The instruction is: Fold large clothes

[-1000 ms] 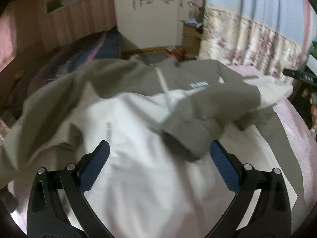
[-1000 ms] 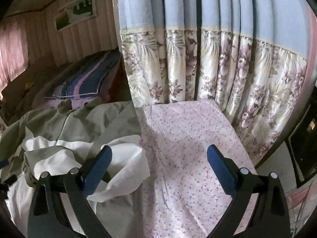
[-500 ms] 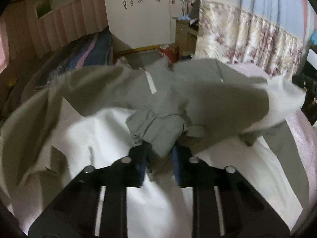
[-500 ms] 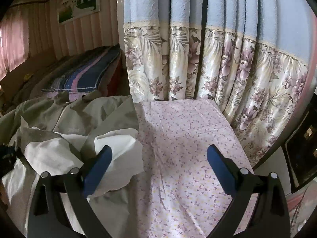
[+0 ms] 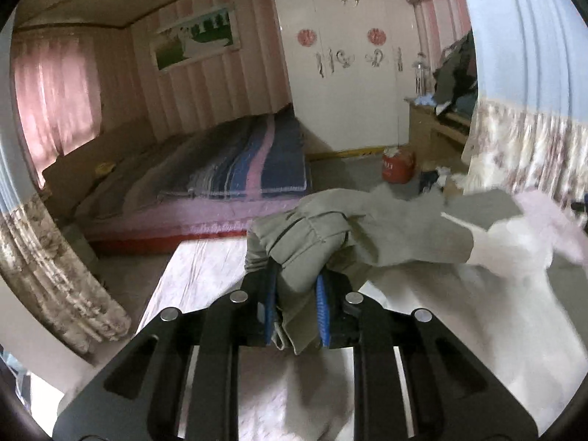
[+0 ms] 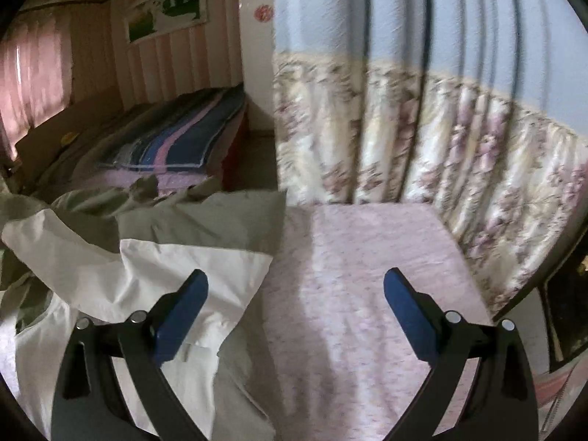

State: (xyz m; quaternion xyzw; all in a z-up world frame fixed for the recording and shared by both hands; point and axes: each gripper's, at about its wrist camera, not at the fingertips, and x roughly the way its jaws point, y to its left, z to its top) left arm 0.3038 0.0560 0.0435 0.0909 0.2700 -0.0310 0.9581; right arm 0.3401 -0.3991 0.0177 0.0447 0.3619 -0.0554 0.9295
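Fingers (image 5: 321, 305) of left gripper (image 5: 296, 305): blue-padded, drawn narrow, clamped on a bunched olive-grey cuff of the jacket (image 5: 386, 235).
Fingers (image 6: 183, 308) of right gripper (image 6: 294, 308): blue-padded, spread wide, holding nothing; left finger over the jacket's white lining, right finger over bare sheet.

Jacket (image 6: 165, 257): large, olive-grey outside, white inside. In the left wrist view the pinched cuff is lifted above the pink floral sheet (image 5: 205, 268), and the cloth trails from it toward the floral curtain side, blurred there. In the right wrist view it lies crumpled on the half of the pink floral sheet (image 6: 360, 275) away from the floral curtain, white lining uppermost near the gripper, olive-grey folds beyond it.

Floral curtain (image 6: 422, 139): blue above, cream with flowers below, hanging along the sheet's far and right edges.

Striped blanket (image 5: 242, 165): blue, grey and pink, on a second bed beyond the sheet.

White wardrobe (image 5: 349, 73): beyond the striped blanket, red round decorations on its doors.

Red container (image 5: 398, 165): on the floor, in front of the wardrobe.

Wall picture (image 5: 194, 40): above the striped blanket, on the pink panelled wall.
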